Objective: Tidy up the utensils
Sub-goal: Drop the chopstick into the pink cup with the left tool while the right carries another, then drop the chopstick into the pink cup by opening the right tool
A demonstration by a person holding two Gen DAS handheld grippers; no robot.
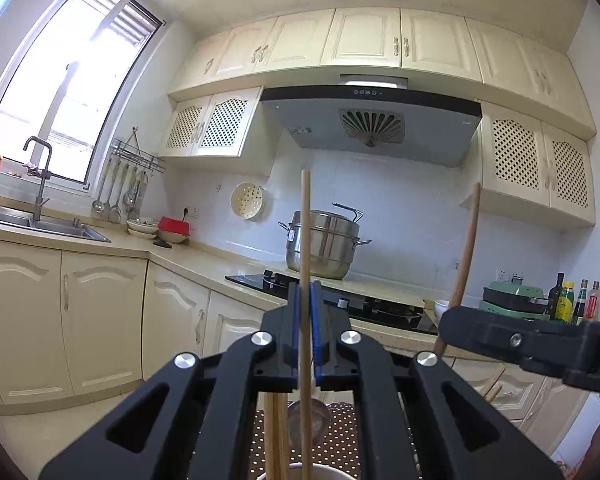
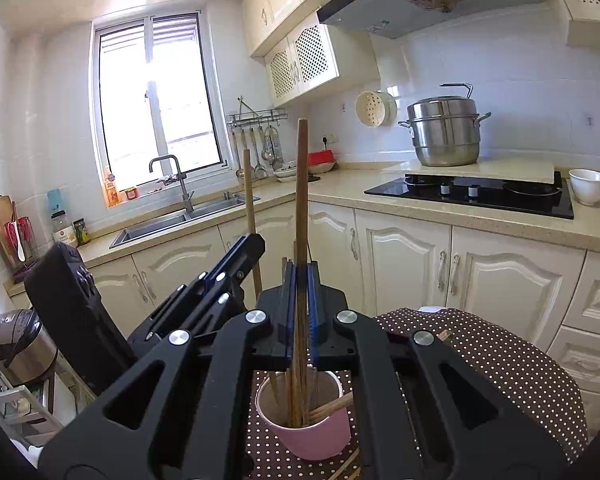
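Wooden chopsticks are being loaded upright into the pink cup [image 2: 306, 426] on the dotted cloth [image 2: 500, 364]. Left gripper [image 1: 306, 292] clamps a pale chopstick [image 1: 305, 220]; right gripper [image 2: 299, 276] clamps a darker chopstick [image 2: 301, 184]. Next: lower each vertically, then release.

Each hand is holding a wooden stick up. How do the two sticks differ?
The pale wooden chopstick in the left tool is lighter and slimmer; the dark brown wooden chopstick in the right tool is darker and looks thicker. In the left view the pale one stands straight and the dark one leans. Both are clamped, pointing up, above the pink cup.
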